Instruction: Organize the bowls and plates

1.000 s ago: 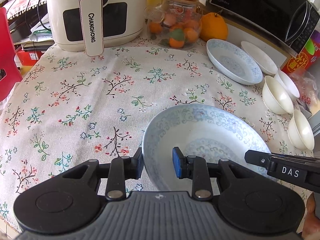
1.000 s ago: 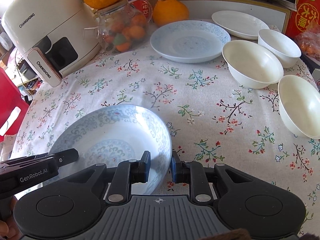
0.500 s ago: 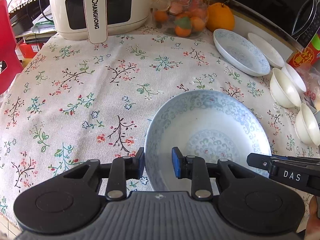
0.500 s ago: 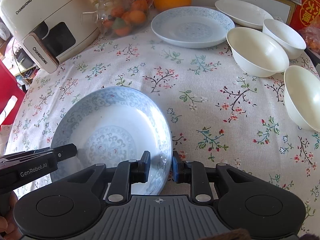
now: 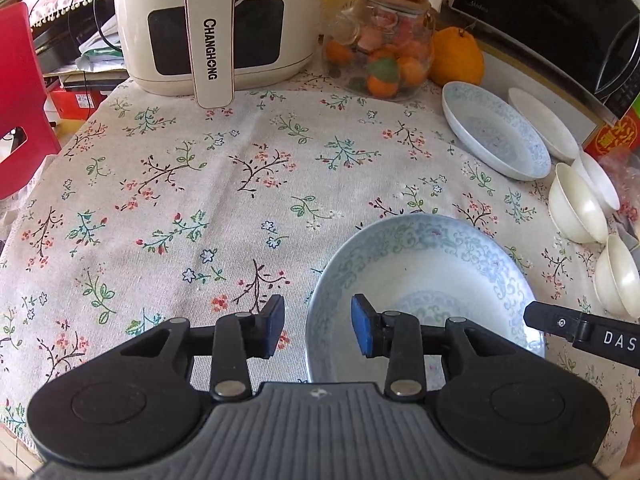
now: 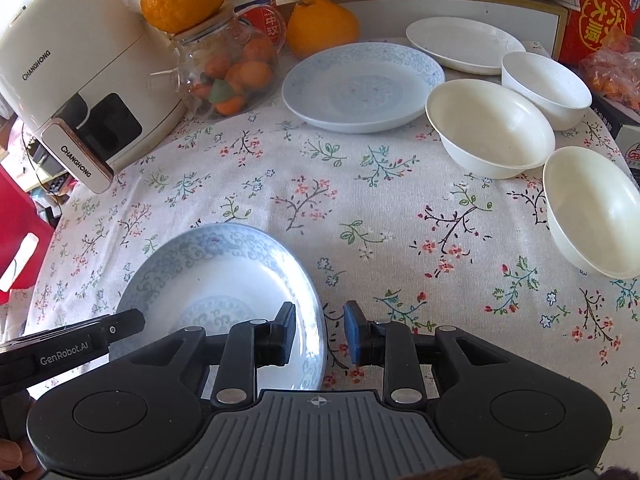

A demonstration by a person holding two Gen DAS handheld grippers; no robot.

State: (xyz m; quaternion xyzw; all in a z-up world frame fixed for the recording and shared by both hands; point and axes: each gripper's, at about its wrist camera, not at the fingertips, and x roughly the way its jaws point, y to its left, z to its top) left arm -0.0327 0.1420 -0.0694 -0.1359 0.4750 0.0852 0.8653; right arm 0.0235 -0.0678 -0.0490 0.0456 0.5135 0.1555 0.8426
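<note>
A blue-patterned plate (image 5: 424, 272) lies on the floral tablecloth near the front edge; it also shows in the right wrist view (image 6: 216, 276). My left gripper (image 5: 317, 330) is open, its jaws either side of the plate's left rim without touching it. My right gripper (image 6: 320, 334) is open, its jaws either side of the plate's right rim. A second blue plate (image 6: 362, 86), a white plate (image 6: 464, 44) and three white bowls (image 6: 490, 126) (image 6: 546, 86) (image 6: 592, 208) stand at the back right.
A cream air fryer (image 5: 212, 24) stands at the back left. A glass jar of fruit (image 5: 380, 60) with an orange on top, another orange (image 5: 456, 56) and a microwave (image 5: 560, 12) line the back. A red box (image 6: 600, 16) is far right.
Both grippers have opened and let go of the plate's rim. The plate, held tilted above the cloth before, now lies flat on the table.
</note>
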